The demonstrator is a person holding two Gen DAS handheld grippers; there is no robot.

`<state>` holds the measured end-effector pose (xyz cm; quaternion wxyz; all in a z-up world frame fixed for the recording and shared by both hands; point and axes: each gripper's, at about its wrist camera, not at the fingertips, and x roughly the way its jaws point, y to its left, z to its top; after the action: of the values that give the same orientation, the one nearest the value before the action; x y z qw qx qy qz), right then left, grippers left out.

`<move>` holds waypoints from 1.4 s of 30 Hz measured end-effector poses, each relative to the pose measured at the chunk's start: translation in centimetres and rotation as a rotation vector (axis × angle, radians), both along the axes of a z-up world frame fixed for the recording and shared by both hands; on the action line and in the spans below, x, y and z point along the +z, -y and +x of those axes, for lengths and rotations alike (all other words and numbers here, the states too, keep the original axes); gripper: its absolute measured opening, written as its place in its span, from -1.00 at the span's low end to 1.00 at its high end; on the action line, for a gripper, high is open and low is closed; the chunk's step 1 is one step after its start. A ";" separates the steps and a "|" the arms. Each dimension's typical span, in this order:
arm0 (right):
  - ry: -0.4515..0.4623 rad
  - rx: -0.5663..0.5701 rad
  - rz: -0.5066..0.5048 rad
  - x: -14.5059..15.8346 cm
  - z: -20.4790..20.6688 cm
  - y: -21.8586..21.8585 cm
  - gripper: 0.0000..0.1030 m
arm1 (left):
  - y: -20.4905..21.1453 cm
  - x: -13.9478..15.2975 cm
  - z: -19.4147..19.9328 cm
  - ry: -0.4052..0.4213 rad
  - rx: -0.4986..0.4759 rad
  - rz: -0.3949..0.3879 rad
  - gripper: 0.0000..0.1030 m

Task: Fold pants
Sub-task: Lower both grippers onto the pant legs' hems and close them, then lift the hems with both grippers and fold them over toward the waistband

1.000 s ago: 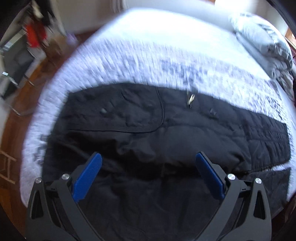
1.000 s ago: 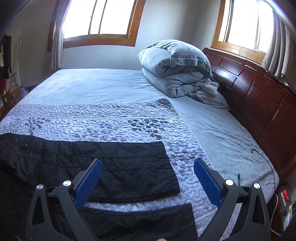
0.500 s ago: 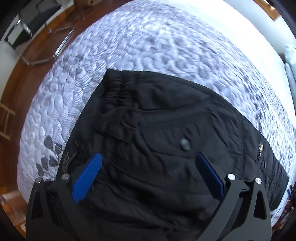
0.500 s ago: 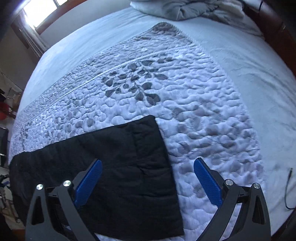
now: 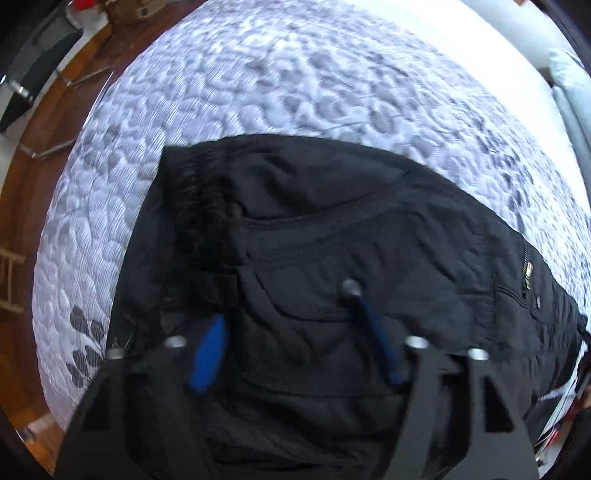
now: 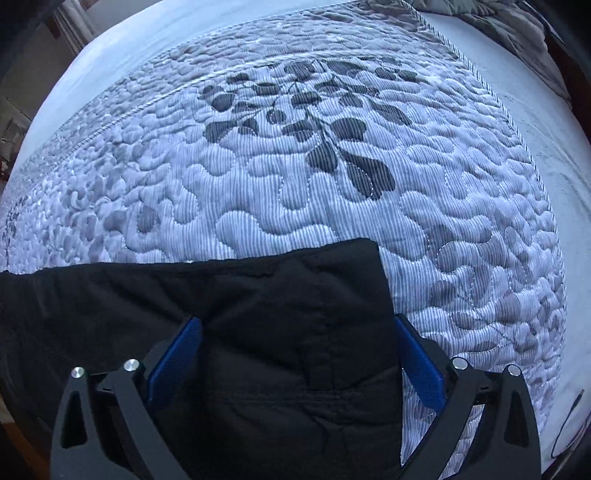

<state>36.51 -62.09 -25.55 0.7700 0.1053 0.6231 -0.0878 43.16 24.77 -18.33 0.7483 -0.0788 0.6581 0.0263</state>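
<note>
Pants (image 5: pixel 332 258) lie flat across the quilted bedspread (image 5: pixel 295 81) on the bed: waistband end under the left gripper (image 5: pixel 291 347), leg cuff (image 6: pixel 306 302) under the right gripper (image 6: pixel 299 354).

Risks, biggest first:
- Uneven lift. The two ends are well apart, so if one gripper bites and the other misses, the fabric would prob drag sideways and the fold come out skewed.
- Grabbing the bedspread w/ the pants. Both grippers point nearly straight down into soft bedding; a deep bite could pinch quilt along w/ fabric, esp. at the cuff, where the right gripper's outer finger (image 6: pixel 421 362) sits over bare quilt just beside the cuff edge.
- Thin bite on the left. Left gripper's jaws are closing, about halfway, w/ black fabric between them near the pocket area; pads don't look pressed on cloth yet. May catch the top layer only, or the stud (image 5: pixel 351 288) just beside the fingertip could get in the way.
- Right gripper's jaws stand wide, straddling the cuff, holding nothing.

Around: wood floor (image 5: pixel 48 110) and a chair frame (image 5: pixel 29 92) off the bed edge, a crumpled blanket (image 6: pixel 509 22) far up the bed, a cable (image 6: pixel 569 424) at the bed's edge. None of these looks in the way; the bed beyond the pants is free for the fold.
</note>
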 end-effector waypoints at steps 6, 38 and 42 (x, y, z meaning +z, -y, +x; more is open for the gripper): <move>-0.003 0.027 -0.055 0.8 0.4 -1.6 0.61 | 0.4 1.5 0.0 0.010 -0.025 -0.018 -0.73; 0.760 0.082 0.034 19.2 -26.1 -2.2 -0.76 | -3.7 13.2 -24.6 0.570 -0.060 -0.211 -0.81; 0.739 0.003 0.077 15.9 -32.0 -0.9 -0.78 | -5.6 10.9 -29.4 0.568 -0.024 -0.256 -0.81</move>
<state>4.52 -61.14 -9.68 0.9387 0.1581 0.3059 -0.0191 13.78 30.33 -7.47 0.8866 -0.1687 0.4214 -0.0888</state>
